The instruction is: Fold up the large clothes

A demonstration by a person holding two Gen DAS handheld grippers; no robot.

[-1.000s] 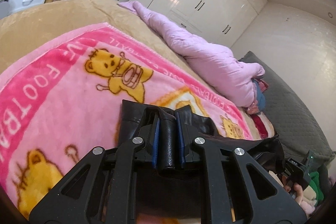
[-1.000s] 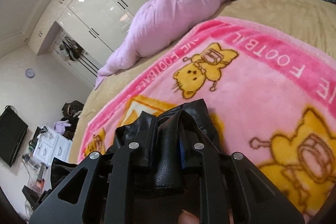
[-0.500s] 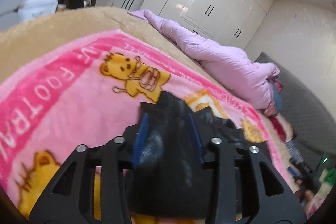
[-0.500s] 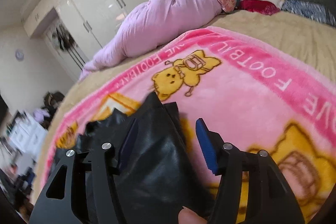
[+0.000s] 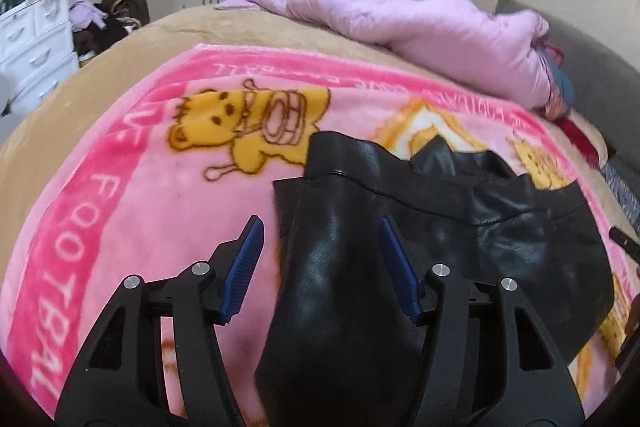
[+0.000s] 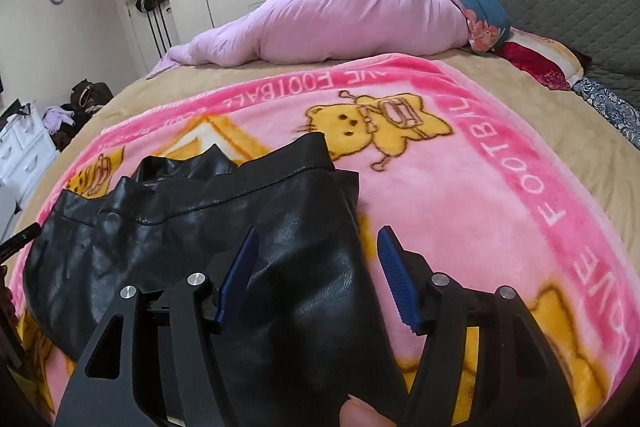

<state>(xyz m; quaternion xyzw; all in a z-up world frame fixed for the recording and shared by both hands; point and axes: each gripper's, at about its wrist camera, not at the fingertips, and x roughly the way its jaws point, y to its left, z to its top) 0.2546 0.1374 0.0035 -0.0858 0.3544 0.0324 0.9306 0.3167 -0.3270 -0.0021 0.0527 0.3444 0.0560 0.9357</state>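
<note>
Release is what changed: a second ago both of your tongs were clenched on the black leather garment; now the left tongs and right tongs gape apart. The garment lies folded on the pink cartoon blanket on the bed, so this fold looks placed.
</note>
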